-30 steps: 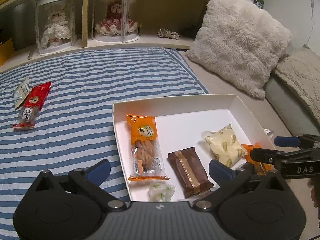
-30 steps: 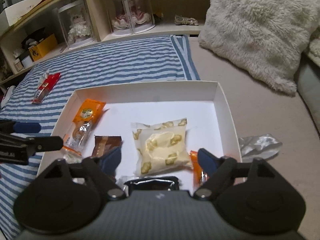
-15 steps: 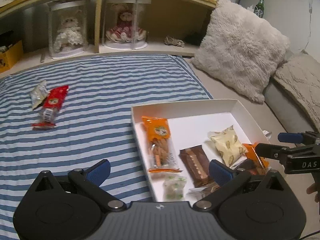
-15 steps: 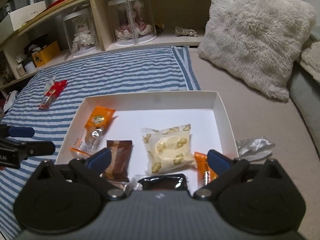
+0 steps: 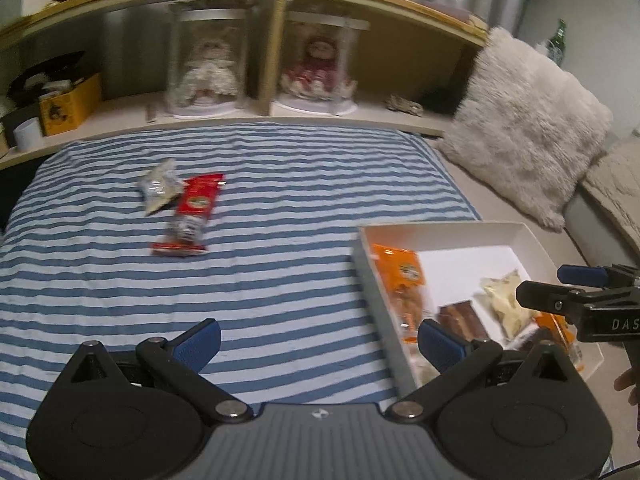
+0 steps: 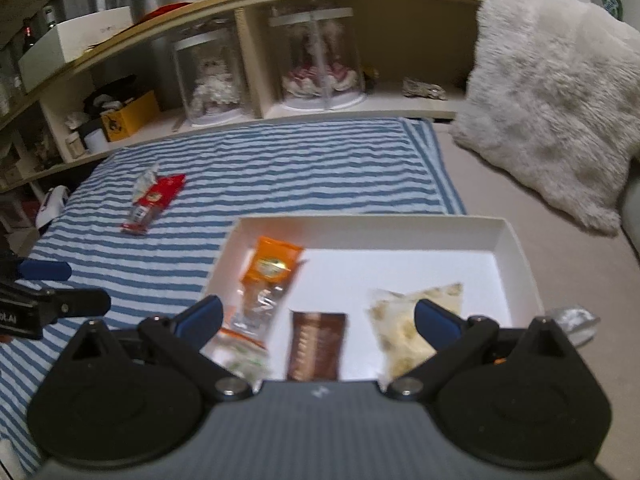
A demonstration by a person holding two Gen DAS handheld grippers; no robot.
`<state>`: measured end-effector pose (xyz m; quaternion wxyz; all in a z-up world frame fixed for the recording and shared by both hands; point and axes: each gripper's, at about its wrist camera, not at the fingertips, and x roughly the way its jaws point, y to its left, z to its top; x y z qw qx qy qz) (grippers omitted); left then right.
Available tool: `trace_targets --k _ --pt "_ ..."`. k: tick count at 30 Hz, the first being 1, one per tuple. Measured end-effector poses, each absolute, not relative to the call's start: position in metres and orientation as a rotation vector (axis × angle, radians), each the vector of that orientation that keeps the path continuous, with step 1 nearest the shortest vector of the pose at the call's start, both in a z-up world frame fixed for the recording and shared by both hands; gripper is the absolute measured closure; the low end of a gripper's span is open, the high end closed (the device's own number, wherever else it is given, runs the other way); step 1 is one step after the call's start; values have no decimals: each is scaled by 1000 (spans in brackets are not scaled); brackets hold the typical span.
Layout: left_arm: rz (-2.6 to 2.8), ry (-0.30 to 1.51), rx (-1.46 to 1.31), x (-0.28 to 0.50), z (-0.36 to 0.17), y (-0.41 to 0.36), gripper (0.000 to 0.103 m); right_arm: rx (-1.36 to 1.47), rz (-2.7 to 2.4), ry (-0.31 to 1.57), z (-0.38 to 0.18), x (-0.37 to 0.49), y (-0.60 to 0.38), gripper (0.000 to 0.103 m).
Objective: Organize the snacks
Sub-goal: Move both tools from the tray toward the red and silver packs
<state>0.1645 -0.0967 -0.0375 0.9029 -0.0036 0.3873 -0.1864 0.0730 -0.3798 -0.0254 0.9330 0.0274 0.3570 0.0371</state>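
Striped bedding [image 5: 280, 280] lies under both tools: the left gripper [image 5: 318, 340] has its jaws apart and empty over bare cloth, with the white tray [image 5: 440, 229] at its right, and the right gripper [image 6: 316, 320] is likewise spread and empty above the tray's near end. Judged step: fetching the remaining snacks, so the next move calls for carrying the left gripper forward to the red packet [image 5: 192, 212] and the pale packet [image 5: 158, 190] touching it, well ahead and slightly left. Only the right view shows a silver wrapper [image 6: 574, 320] outside the tray, right of the gripper.
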Motion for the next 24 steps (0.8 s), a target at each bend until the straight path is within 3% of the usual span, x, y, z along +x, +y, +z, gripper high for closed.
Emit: trace_targets --k 24 --pt "-249 737 -216 236 -50 19 0 93 262 663 -51 165 -234 0"
